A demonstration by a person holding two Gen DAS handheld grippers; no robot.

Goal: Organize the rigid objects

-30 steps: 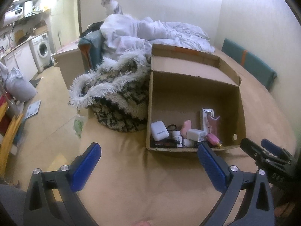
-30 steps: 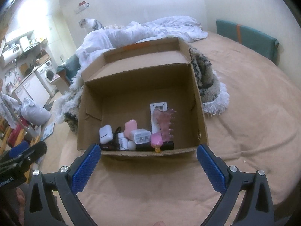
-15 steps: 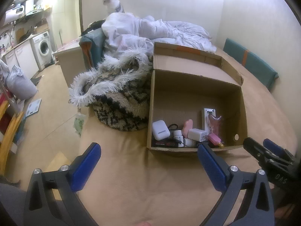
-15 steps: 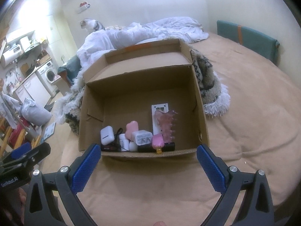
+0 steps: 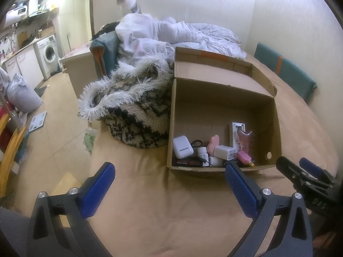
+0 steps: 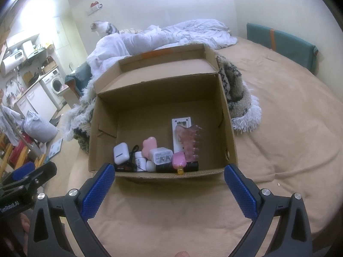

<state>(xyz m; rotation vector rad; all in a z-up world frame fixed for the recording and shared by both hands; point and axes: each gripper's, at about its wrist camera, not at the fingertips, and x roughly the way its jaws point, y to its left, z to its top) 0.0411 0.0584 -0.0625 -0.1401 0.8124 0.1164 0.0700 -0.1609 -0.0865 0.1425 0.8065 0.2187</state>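
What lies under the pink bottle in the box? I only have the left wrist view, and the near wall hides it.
Observer: A flat black block lies along the near wall of the cardboard box; the pink bottle lies across it.
Operator: Is the right gripper carrying anything?
Observer: No. The right gripper is open and empty, its fingers short of the box.
Operator: What's past the box's right side?
Observer: The fluffy blanket wraps round to that side, close against the wall.
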